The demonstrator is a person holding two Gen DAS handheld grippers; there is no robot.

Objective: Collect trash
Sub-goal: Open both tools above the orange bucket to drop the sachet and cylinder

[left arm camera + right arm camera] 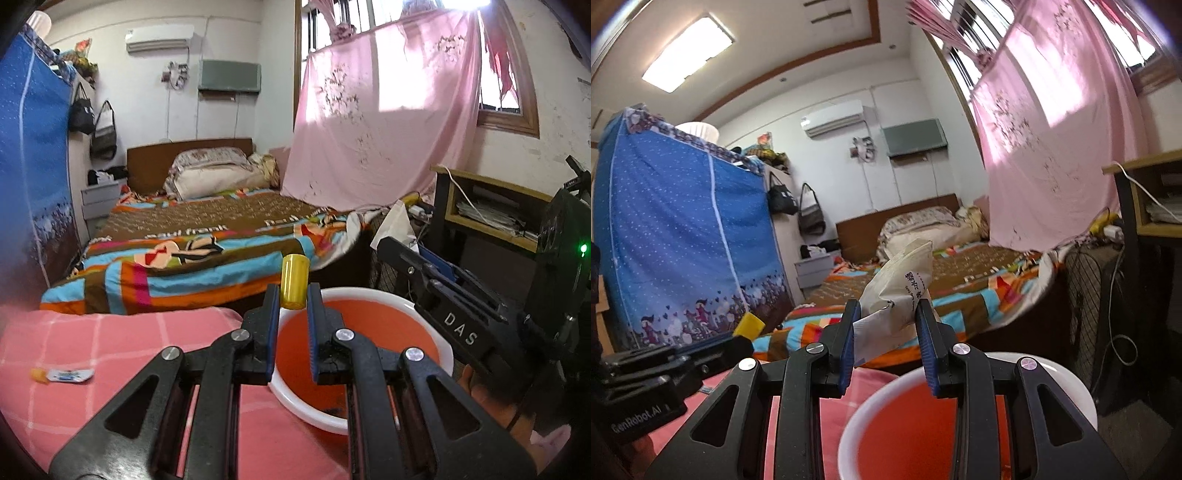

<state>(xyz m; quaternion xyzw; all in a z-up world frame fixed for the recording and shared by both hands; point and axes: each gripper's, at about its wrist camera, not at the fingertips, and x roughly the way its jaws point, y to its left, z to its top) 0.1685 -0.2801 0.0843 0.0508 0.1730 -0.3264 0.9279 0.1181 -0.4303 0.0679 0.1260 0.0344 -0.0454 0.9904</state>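
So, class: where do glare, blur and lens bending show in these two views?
Left wrist view: the window blows out white and the frame edges darken and curve. Right wrist view: the ceiling light glares, and the pink curtain smears toward the bent right edge.

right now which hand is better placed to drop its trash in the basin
Left, marginally. The left gripper holds the yellow cylinder over the white-rimmed red basin; the right gripper's crumpled white packet hangs before the near rim.

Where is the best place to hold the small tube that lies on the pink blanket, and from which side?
Take the small tube across the middle of its flat body, coming from above. It lies flat on the pink blanket, with its orange cap pointing left, so the long edges are free for the tool to close on.
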